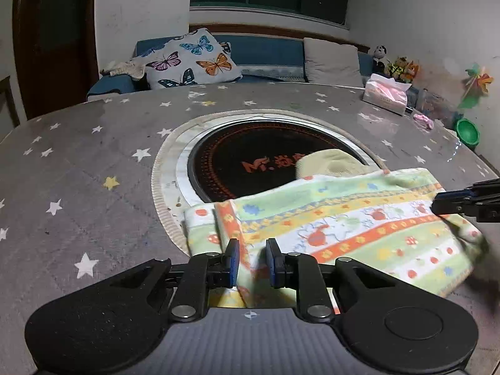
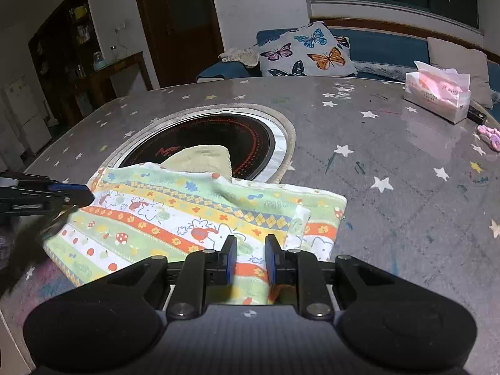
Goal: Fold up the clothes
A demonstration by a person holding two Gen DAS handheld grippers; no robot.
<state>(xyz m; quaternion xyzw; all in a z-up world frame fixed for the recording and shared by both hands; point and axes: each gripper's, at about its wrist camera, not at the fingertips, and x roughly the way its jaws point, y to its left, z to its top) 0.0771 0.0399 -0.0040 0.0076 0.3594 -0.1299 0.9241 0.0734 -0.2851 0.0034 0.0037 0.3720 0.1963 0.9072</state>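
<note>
Both the left gripper (image 1: 252,248) and right gripper (image 2: 251,247) are level, fingers slightly parted.

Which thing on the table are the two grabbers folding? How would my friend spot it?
Find the grey table with stars and the round black cooktop in its middle. On the cooktop's near edge lies the striped cloth, with both grippers at it. Unlike the plain cream cloth behind it, it has orange, green and yellow bands with cartoon drawings.

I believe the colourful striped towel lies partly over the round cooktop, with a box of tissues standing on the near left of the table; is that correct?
Not quite. The tissue box stands at the far right of the table, as the right wrist view shows. The rest holds: the striped towel lies partly over the round cooktop.
</note>
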